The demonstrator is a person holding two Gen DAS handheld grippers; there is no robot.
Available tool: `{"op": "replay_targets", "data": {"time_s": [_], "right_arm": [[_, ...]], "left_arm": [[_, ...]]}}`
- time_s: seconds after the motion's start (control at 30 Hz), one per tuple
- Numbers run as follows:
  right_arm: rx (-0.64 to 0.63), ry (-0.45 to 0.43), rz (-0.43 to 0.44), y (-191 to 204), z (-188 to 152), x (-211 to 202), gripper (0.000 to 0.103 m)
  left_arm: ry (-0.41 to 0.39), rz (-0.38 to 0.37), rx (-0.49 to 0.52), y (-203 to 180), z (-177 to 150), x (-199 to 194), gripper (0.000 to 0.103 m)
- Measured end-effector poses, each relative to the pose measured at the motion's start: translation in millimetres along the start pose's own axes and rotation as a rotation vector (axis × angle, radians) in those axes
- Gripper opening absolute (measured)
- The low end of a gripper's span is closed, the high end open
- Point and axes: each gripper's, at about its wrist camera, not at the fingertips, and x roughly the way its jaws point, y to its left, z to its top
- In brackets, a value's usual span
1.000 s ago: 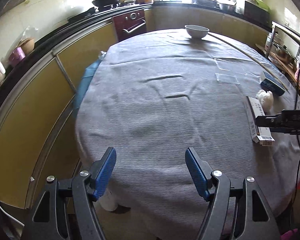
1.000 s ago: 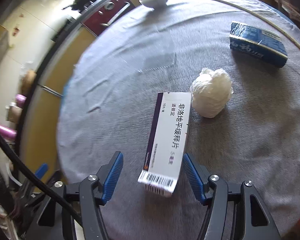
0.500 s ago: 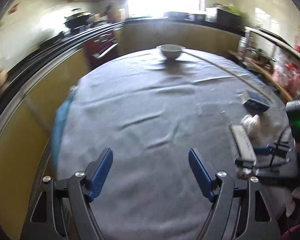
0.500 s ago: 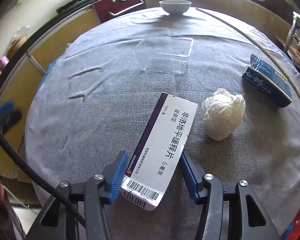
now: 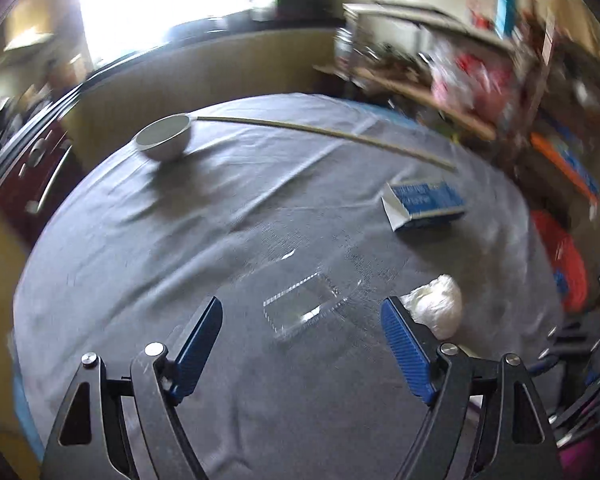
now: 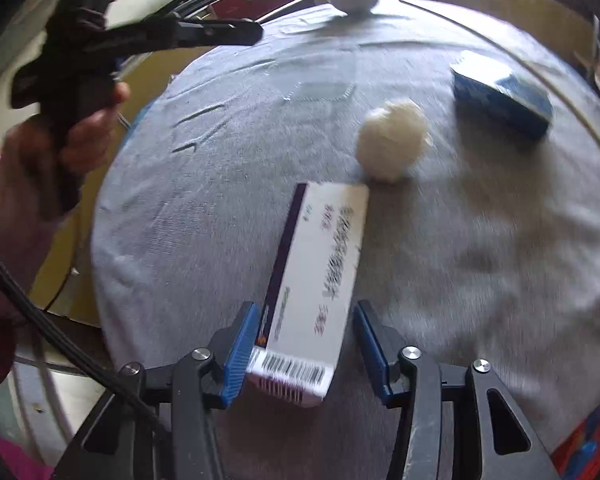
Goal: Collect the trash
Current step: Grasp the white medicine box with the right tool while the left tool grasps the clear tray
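Note:
A white medicine box with a purple edge and a barcode sits between the pads of my right gripper; the left pad touches it and a small gap shows at the right pad. A white paper wad lies just beyond the box; it also shows in the left wrist view. A blue carton lies far right, also in the left wrist view. A clear plastic tray lies between the open fingers of my left gripper, which hovers above the table.
A grey cloth covers the round table. A white bowl and a long thin stick lie at the far side. Kitchen counters and a cluttered shelf ring the table. A red bag hangs beyond the right edge.
My left gripper has swung right and forward over the table, from its left edge to above the clear tray. My right gripper's jaws have narrowed around the medicine box.

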Motion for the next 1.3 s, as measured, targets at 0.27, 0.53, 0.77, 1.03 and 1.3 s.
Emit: {"op": "replay_targets", "data": {"time_s": [0.27, 0.53, 0.77, 1.03, 1.3], "right_arm": [[0.132, 0.012, 0.127, -28, -5, -10, 0.050], [0.178, 0.017, 0.175, -37, -1, -10, 0.050], [0.201, 0.023, 0.190, -42, 4, -7, 0.047], [0.131, 0.040, 0.082, -19, 23, -3, 0.062], [-0.048, 0.045, -0.132, 18, 24, 8, 0.062]], "left_arm": [[0.120, -0.036, 0.235, 4, 16, 35, 0.082], [0.221, -0.133, 0.352, 7, 21, 66, 0.082], [0.242, -0.186, 0.303, 12, 17, 82, 0.082], [0.204, -0.167, 0.126, 23, 15, 80, 0.075], [0.217, -0.034, 0.067, 29, 17, 80, 0.075]]}}
